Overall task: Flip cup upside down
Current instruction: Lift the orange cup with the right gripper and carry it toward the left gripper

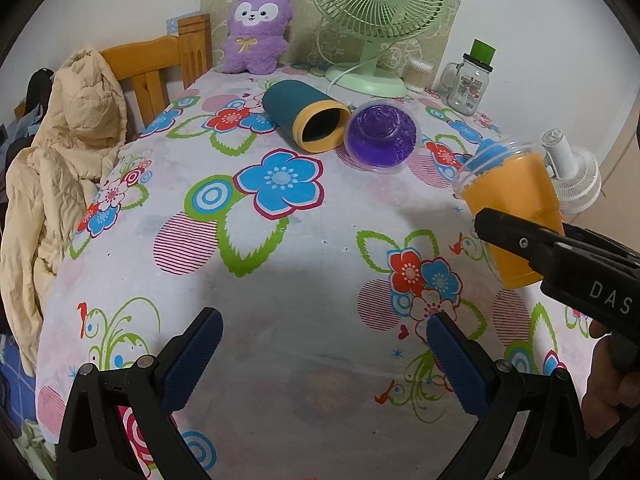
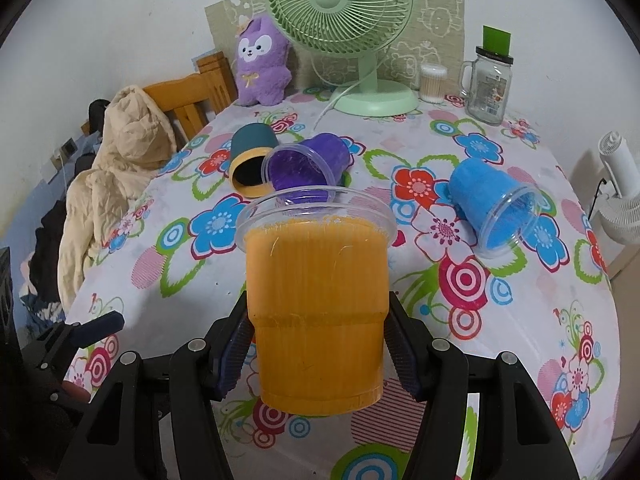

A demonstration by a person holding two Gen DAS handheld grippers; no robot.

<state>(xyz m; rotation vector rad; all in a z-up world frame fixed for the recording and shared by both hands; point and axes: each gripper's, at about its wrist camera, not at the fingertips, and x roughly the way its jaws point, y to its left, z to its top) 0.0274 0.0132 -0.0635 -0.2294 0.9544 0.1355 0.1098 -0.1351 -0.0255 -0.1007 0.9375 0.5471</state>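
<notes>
My right gripper (image 2: 318, 344) is shut on an orange plastic cup (image 2: 316, 304) with a clear rim, held above the floral tablecloth, tilted with its mouth pointing away from me. The same cup (image 1: 512, 216) shows at the right of the left wrist view, clamped by the right gripper (image 1: 520, 240). My left gripper (image 1: 324, 340) is open and empty, low over the near part of the table. A purple cup (image 2: 308, 168), a blue cup (image 2: 492, 208) and a teal cup with a yellow rim (image 2: 250, 160) lie on their sides on the table.
A green desk fan (image 2: 340, 12), a purple plush toy (image 2: 260, 64), a glass mason jar with green lid (image 2: 490, 80) and a cotton-swab box (image 2: 432, 84) stand along the far edge. A beige jacket (image 2: 116, 168) hangs on a wooden chair at left. A white fan (image 2: 620, 184) stands right.
</notes>
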